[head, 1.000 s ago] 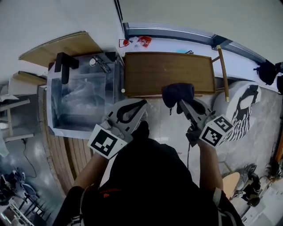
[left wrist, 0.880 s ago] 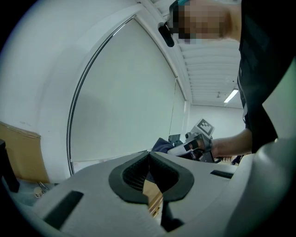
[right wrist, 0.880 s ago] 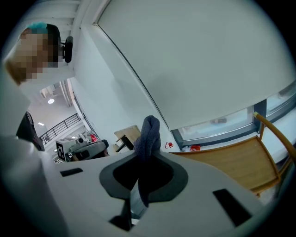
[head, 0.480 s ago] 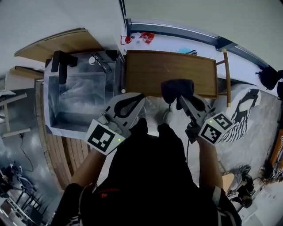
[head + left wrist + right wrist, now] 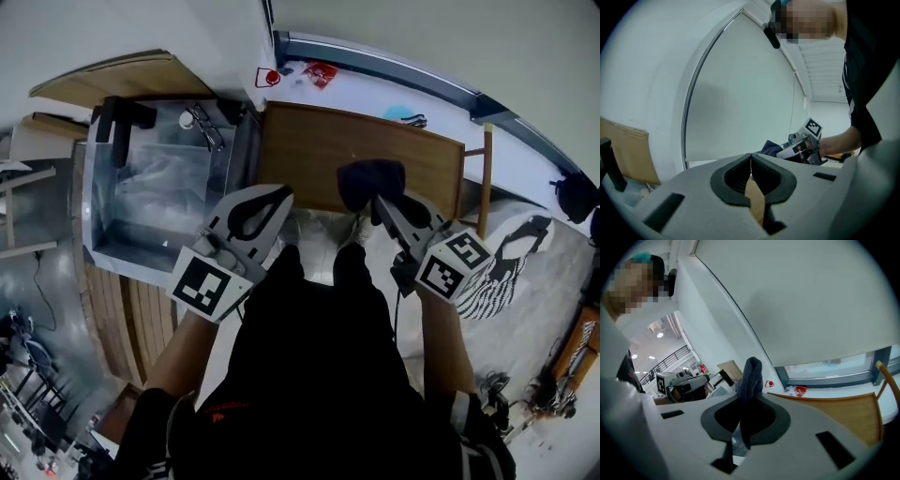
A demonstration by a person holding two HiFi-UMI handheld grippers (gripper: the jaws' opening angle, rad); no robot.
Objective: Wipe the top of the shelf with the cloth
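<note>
The brown wooden shelf top (image 5: pixel 309 150) lies ahead of me in the head view, and its right part shows as the shelf top (image 5: pixel 843 411) in the right gripper view. My right gripper (image 5: pixel 377 202) is shut on a dark blue cloth (image 5: pixel 371 181) that hangs over the shelf's near edge; the cloth (image 5: pixel 750 376) sticks up between the jaws. My left gripper (image 5: pixel 283 193) is shut with nothing in it, held at the shelf's near left corner. The left gripper (image 5: pixel 750 157) points up toward the wall.
A clear plastic bin (image 5: pixel 159 192) stands left of the shelf, with a black object (image 5: pixel 117 122) on its rim. Red packets (image 5: pixel 322 72) lie on the white sill behind. A wooden rail (image 5: pixel 486 183) runs along the shelf's right side. A patterned rug (image 5: pixel 502 272) lies at right.
Both grippers have drifted slightly forward and up in the head view, the cloth now overlapping the shelf's near edge more. The view has tilted a little.
</note>
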